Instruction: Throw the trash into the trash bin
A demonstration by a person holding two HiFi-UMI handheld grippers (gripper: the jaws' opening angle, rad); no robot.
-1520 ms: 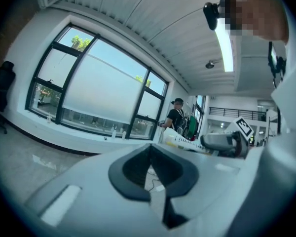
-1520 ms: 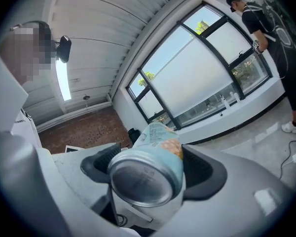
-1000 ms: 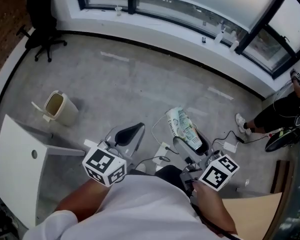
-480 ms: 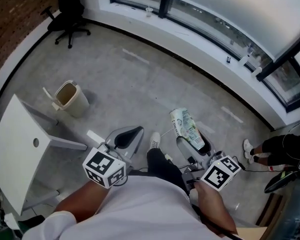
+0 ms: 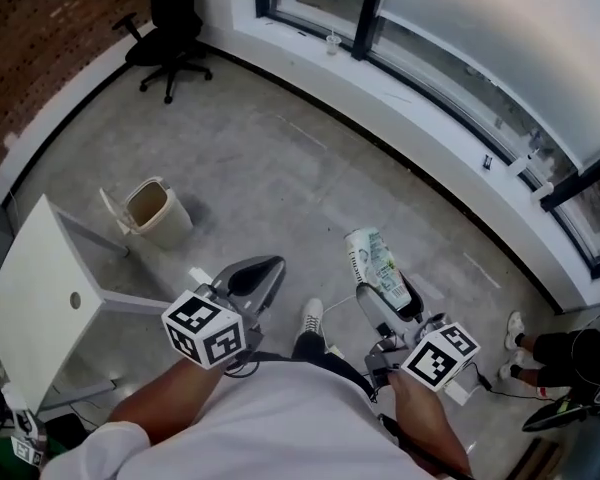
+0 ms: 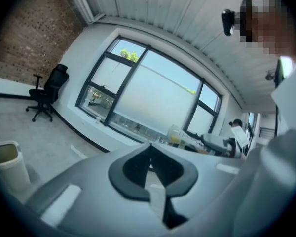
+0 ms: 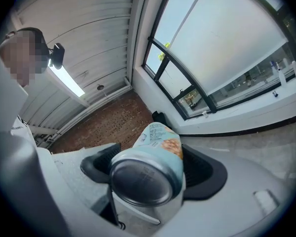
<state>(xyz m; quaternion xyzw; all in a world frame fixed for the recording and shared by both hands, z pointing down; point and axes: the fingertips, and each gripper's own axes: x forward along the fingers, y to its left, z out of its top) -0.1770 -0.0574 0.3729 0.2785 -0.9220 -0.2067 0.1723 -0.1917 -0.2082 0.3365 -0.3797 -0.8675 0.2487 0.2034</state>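
Note:
My right gripper [image 5: 388, 296] is shut on a pale blue printed snack can [image 5: 373, 264], which sticks out ahead of the jaws; in the right gripper view the can [image 7: 150, 169] fills the gap between the black pads, its metal bottom facing the camera. My left gripper [image 5: 252, 278] is shut with nothing in it, and in the left gripper view its black pads [image 6: 150, 171] meet. The beige trash bin [image 5: 158, 213] stands open on the concrete floor, ahead and to the left of both grippers; it also shows at the left edge of the left gripper view as the bin [image 6: 9, 161].
A white table [image 5: 38, 298] is at my near left. A black office chair [image 5: 172, 30] stands by the brick wall at the far left. Long windows with a white sill [image 5: 450, 133] run along the far side. Another person's legs [image 5: 560, 350] show at the right.
The view has swung so the bin, table and chair have shifted rightward and nearer in the head view. Both grippers keep the same pose, the can still held in the right one.

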